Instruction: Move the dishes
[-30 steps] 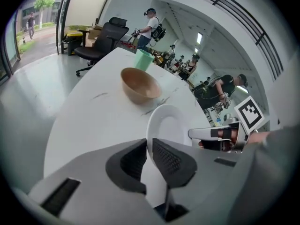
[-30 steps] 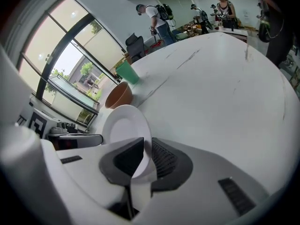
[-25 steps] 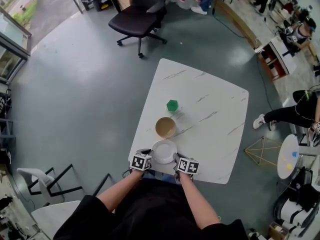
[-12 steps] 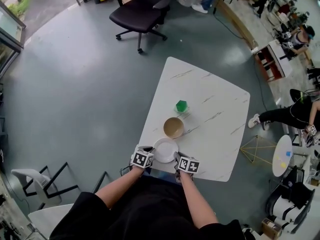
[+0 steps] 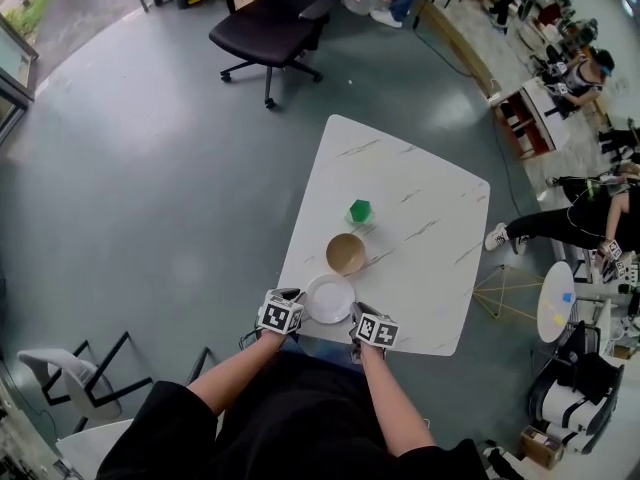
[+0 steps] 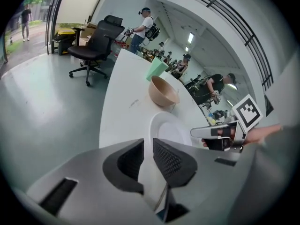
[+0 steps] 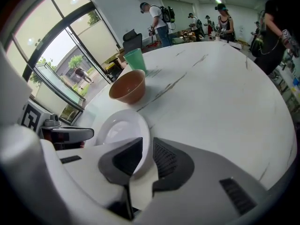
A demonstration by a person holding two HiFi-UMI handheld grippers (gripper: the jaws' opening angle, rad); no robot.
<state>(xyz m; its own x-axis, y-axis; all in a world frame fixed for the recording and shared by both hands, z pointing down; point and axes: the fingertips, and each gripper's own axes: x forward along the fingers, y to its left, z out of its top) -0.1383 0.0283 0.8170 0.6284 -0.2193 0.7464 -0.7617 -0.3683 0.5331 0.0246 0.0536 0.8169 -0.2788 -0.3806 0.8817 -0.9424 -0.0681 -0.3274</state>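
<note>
A white plate [image 5: 330, 298] lies at the near edge of the white marble table [image 5: 425, 193]. My left gripper [image 5: 288, 308] is shut on its left rim, and my right gripper [image 5: 362, 320] is shut on its right rim. The left gripper view shows the plate [image 6: 171, 130] running in between the jaws of the left gripper [image 6: 147, 161]. In the right gripper view the plate's [image 7: 123, 128] rim sits between the jaws of the right gripper [image 7: 147, 156]. Just beyond it stands a brown bowl [image 5: 346, 253], then a green cup [image 5: 360, 210].
A black office chair [image 5: 265, 28] stands on the floor beyond the table. People sit and stand along the right side near a small round table [image 5: 555, 308]. A metal chair frame [image 5: 60, 373] is at my lower left.
The head view has shifted a little. Both grippers stay on the plate's rim, and the plate keeps its place at the table's near edge.
</note>
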